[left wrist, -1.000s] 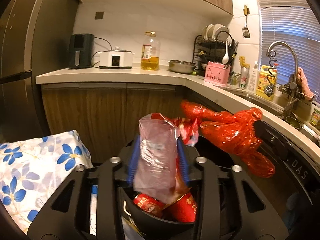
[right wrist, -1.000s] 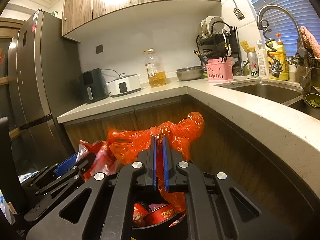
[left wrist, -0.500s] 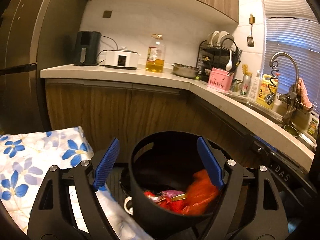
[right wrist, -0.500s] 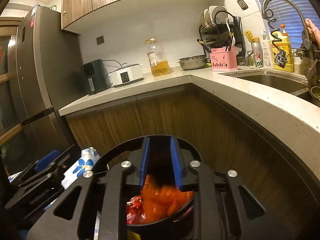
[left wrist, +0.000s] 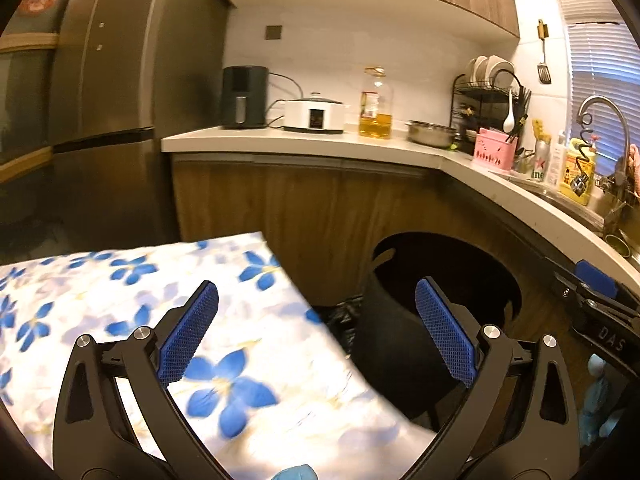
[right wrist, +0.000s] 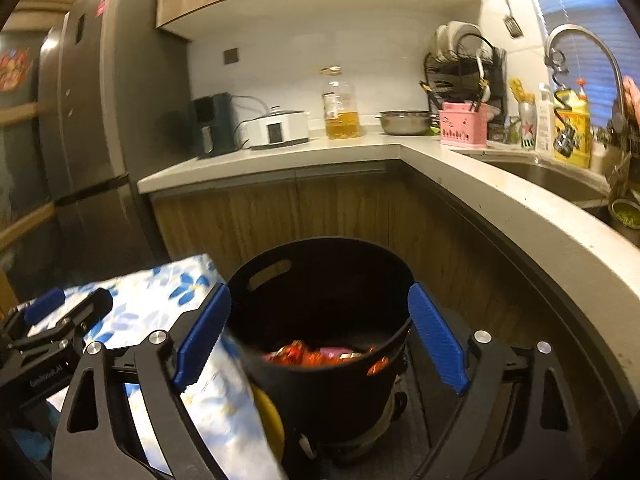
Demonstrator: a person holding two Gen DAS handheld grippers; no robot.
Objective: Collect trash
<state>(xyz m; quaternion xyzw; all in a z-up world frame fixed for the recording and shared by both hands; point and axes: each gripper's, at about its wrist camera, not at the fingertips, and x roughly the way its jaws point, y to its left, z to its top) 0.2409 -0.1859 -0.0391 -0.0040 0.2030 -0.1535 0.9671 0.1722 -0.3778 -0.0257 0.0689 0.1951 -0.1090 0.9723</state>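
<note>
Both blue pads of the left tool (left wrist: 316, 330) stand wide apart in the left wrist view, holding nothing, above a flowered cloth (left wrist: 120, 300) at lower left; the black bin (left wrist: 420, 320) sits right of centre. In the right wrist view the right tool (right wrist: 320, 334) gapes empty around the bin (right wrist: 320, 380), where red trash (right wrist: 316, 357) lies inside.

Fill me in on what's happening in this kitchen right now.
Someone is collecting trash with two handheld grippers. Red trash lies in the black bin on the floor by the counter. Both the left gripper and the right gripper are open and hold nothing. A blue-flowered cloth lies beside the bin.
</note>
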